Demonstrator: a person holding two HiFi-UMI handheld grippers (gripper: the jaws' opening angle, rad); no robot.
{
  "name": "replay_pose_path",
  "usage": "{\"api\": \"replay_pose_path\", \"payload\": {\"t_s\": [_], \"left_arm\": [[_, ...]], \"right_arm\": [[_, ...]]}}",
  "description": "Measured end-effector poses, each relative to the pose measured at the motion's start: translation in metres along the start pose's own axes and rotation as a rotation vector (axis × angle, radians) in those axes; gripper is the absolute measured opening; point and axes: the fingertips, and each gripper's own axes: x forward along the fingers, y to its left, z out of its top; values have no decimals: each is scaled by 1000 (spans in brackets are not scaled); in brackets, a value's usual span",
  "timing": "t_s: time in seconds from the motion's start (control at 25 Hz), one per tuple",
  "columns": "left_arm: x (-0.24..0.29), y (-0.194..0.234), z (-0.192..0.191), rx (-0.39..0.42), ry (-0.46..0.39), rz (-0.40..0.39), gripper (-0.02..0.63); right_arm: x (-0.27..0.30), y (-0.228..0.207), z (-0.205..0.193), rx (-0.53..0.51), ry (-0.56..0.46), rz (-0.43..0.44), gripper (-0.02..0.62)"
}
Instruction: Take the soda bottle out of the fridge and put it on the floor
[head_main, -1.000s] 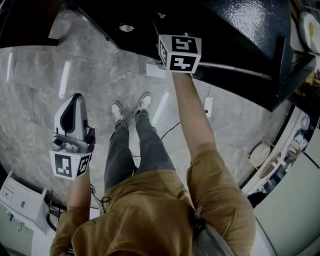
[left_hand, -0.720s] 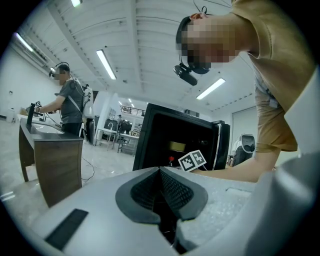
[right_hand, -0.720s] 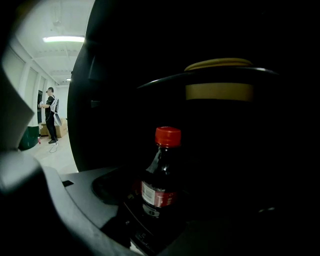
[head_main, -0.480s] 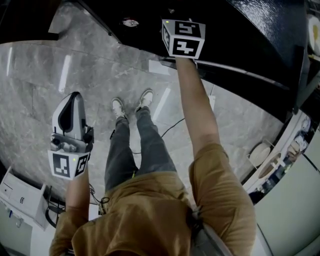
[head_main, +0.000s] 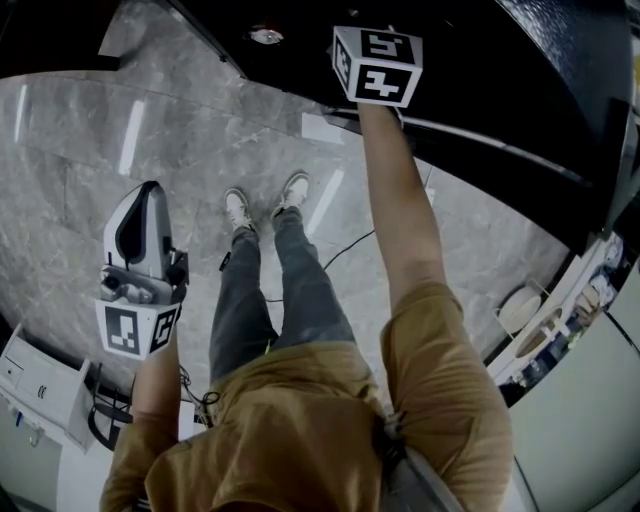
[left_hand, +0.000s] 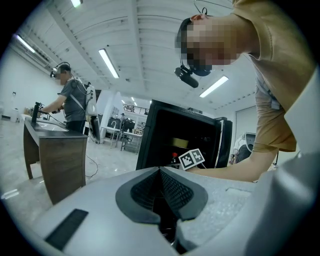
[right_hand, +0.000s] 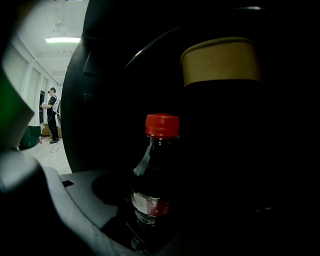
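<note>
head view: the left gripper (head_main: 148, 196) hung at 9 o'clock over the grey floor (head_main: 90, 140), well apart from the fridge (head_main: 480, 60). the right gripper (head_main: 378, 65) reached to 12 o'clock into the black fridge, its jaws hidden there.

left gripper view: the jaws were pressed together with nothing between them.

right gripper view: the jaws stood spread, and the soda bottle (right_hand: 154, 170), red-capped and upright, stood between them inside the dark fridge. whether the pads touched it could not be told. a tan tub (right_hand: 220, 60) sat at 1 o'clock beyond it.
</note>
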Motion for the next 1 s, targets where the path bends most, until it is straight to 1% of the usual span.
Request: {"api": "replay_pose_path", "payload": {"t_s": [0.32,0.44,0.6,0.8,1.0], "left_arm": [[-6,-9,-3,5,-1,4,2],[-14,-11,0,4,-4,-7,2],[-22,-10,3,11,-13,-41,2],[-33,5,4,8,-33,-74,2],[-44,29,6,11,-57,-70,2]], "right_arm": [[-24,3,-6,-18,-5,8,302],[-42,6,0,-16,-13,4,302],[-69,17,15,-23,-38,-1,301],[-98,46,33,-43,-61,8,302],[-123,89,48,-63,-80,55,302]]}}
